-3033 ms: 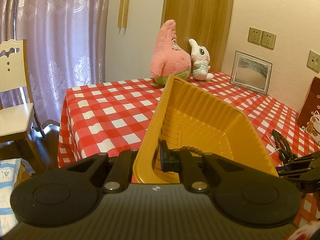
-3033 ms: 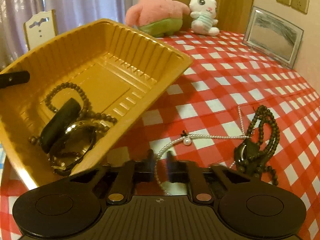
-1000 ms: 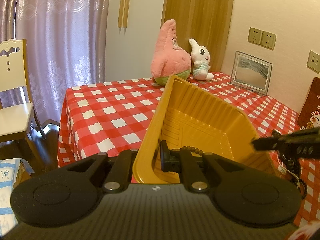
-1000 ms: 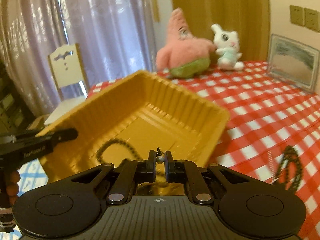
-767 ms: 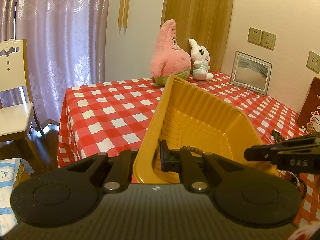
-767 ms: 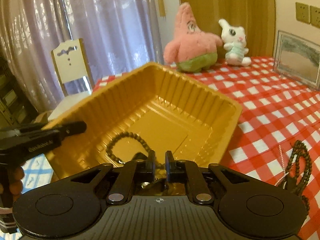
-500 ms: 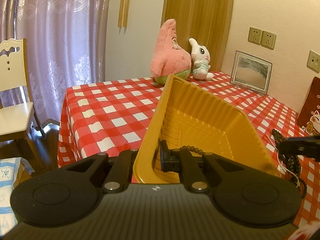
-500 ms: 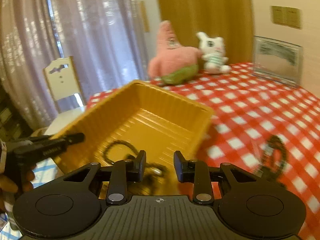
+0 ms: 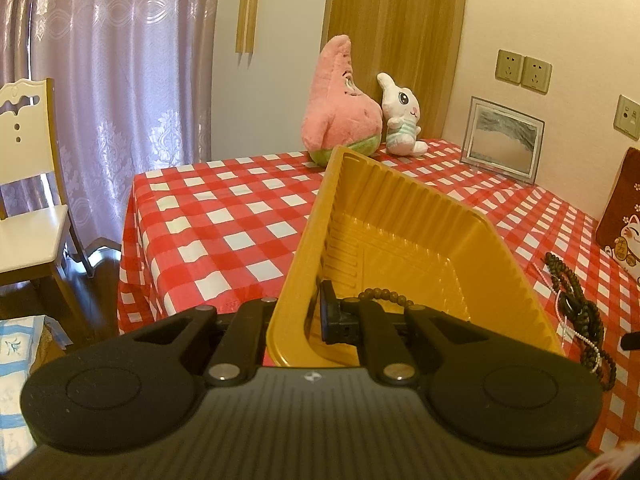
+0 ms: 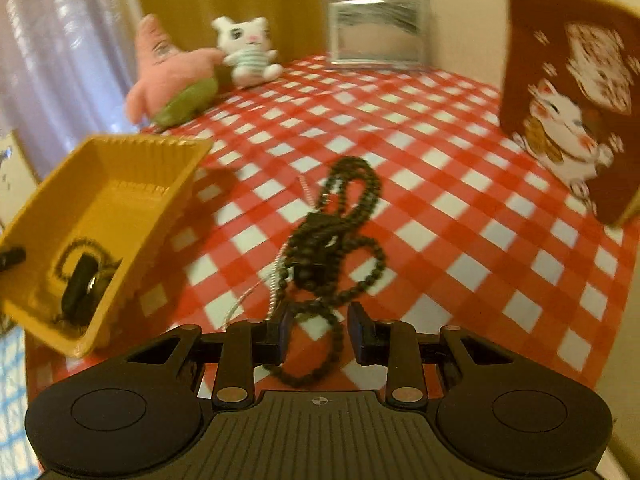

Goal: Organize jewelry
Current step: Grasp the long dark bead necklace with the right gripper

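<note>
Dark bead necklace [image 10: 340, 240] lies just ahead of the released right gripper [image 10: 316, 332], left gripper [image 9: 310, 316] clenched on yellow tray [image 9: 400, 216]; next: lower, close.

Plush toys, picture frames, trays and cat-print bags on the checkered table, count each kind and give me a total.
Plush toys: 2, the pink star plush and the white bunny plush
Picture frames: 1, the clear frame
Trays: 1, the yellow tray
Cat-print bags: 1, the red bag
Total: 5
</note>
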`<state>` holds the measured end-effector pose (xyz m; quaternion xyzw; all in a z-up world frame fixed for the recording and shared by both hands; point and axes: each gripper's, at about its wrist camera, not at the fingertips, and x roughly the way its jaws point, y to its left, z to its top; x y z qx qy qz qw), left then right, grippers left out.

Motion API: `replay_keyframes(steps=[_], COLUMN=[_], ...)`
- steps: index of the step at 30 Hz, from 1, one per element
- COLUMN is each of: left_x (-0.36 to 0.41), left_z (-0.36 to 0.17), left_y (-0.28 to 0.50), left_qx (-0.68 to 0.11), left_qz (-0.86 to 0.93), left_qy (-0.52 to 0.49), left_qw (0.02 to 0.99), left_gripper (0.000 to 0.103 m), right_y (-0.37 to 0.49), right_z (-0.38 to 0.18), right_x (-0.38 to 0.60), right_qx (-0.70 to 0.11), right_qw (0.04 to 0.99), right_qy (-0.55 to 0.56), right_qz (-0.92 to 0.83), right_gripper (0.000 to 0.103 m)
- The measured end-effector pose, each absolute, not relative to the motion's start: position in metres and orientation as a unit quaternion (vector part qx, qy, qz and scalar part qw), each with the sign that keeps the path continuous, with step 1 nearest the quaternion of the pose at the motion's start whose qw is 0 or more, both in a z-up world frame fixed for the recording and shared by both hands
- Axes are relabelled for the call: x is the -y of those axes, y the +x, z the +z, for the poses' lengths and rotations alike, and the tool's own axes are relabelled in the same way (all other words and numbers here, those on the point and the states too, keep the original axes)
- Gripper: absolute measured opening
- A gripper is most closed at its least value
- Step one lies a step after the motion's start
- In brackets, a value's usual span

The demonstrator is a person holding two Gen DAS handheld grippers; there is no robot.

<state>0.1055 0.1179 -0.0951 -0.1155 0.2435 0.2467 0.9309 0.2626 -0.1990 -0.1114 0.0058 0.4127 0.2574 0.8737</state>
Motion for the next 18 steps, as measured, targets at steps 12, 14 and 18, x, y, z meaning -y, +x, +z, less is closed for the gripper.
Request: replay_keyframes(steps=[12, 14, 18], left_x=[-0.118, -0.118, -0.118], left_z=[-0.095, -0.095, -0.095], left_y=[0.106, 0.106, 0.106], left_qx=[-0.244, -0.243, -0.244], left_qz=[0.246, 0.247, 0.247], left_qy=[-0.115, -0.116, -0.115], left_qw=[0.931, 0.931, 0.931], left_gripper=[0.008, 0.008, 0.008], right_y=[0.302, 0.303, 0.296], right_z=[-0.112, -0.113, -0.117], right_x=[0.210, 0.205, 0.189], right_qx=[-0.442, -0.435, -0.422], right_qw=[0.856, 0.858, 0.860], right_qy=[0.085, 0.066, 0.014], right_qz=[0.255, 0.264, 0.286], right_gripper=[0.031, 0.031, 0.031])
